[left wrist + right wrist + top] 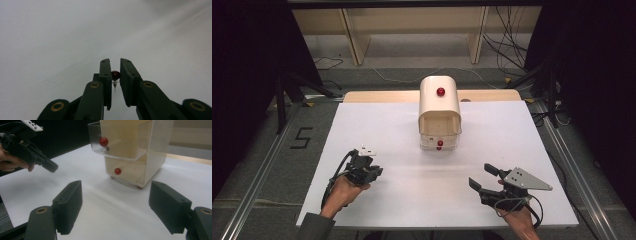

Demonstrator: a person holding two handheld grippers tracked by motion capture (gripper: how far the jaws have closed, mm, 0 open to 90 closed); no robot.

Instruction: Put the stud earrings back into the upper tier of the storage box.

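Closest in, the left gripper [114,68] has its jaws pinched almost together on a tiny red bead [115,74] with a thin metal pin hanging below it, looks like a small earring or stud. In the high view that same gripper sits at the near left of the white table [402,200], pointed down at the surface. The right gripper [115,202] is at the near right with its jaws spread wide, nothing between them, just hovering above the table.

Further back, in the middle of the table, is the little cream drawer box [440,111]. Its upper clear drawer [117,141] is pulled out and open, red knob [103,141] on the front, and the lower drawer [125,173] is shut with its own red knob. Another red knob sits on top of the box.

Best guess is the bead goes into that open upper drawer. To do it well, the person should keep the pinch steady, since the bead is small and round and would probably squirt out if the jaws ease. Lift clear of the table first, come in over the drawer's front rim, and only open once well inside. The free right gripper could steady the box so it doesn't scoot.
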